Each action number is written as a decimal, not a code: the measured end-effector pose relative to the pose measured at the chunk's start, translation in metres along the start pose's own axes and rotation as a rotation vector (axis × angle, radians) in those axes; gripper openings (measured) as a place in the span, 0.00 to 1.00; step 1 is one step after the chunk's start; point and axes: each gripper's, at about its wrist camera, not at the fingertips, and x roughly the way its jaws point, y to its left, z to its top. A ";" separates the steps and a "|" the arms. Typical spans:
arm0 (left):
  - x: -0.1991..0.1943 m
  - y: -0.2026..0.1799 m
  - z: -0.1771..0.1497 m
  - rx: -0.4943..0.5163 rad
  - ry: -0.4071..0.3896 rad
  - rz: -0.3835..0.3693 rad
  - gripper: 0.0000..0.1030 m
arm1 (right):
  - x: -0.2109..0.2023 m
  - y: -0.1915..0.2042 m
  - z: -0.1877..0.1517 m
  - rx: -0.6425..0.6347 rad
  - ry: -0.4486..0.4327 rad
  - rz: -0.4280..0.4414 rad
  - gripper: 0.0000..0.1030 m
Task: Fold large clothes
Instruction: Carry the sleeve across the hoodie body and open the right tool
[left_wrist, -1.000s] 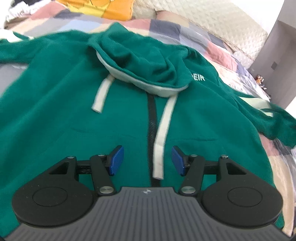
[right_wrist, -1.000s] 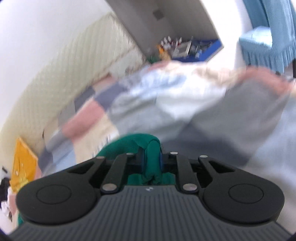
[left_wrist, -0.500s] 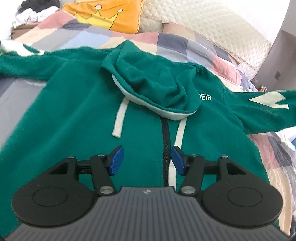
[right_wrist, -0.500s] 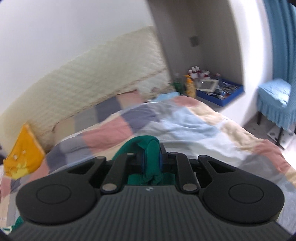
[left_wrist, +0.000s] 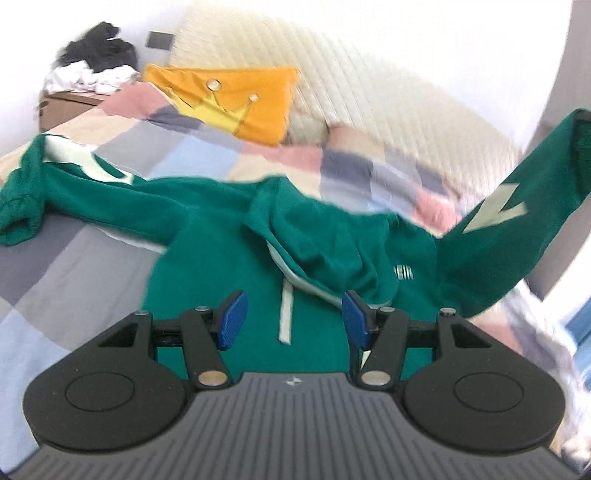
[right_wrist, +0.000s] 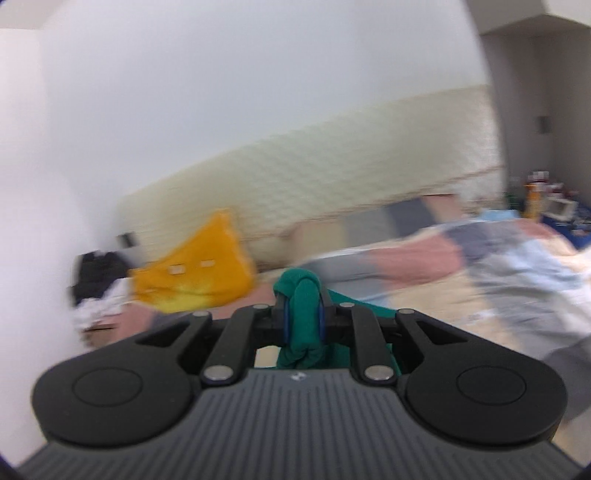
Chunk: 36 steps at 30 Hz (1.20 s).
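- Since a second ago the right sleeve (left_wrist: 517, 221) has gone from lying on the bed (left_wrist: 74, 280) to hanging stretched in the air.
- Right gripper (right_wrist: 303, 317) is clamped on the sleeve's cuff (right_wrist: 301, 306).
- Left gripper (left_wrist: 291, 321) hovers with jaws apart and empty over the green hoodie's (left_wrist: 221, 266) chest.
- Hoodie fabric looks soft, thick and floppy, likely to sag; cuffs and hem corners seem the best holds.

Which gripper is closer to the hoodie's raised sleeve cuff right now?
Right. The right gripper is shut on the cuff, holding that sleeve up off the bed. The left gripper hangs open above the hoodie's chest, gripping nothing.
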 end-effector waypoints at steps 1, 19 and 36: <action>-0.005 0.007 0.002 -0.019 -0.011 0.005 0.61 | 0.000 0.020 -0.012 -0.018 0.002 0.024 0.17; -0.038 0.091 0.021 -0.173 -0.068 0.150 0.61 | 0.125 0.153 -0.311 -0.057 0.386 0.167 0.18; -0.017 0.107 0.017 -0.241 -0.066 0.146 0.61 | 0.125 0.149 -0.329 0.089 0.494 0.356 0.79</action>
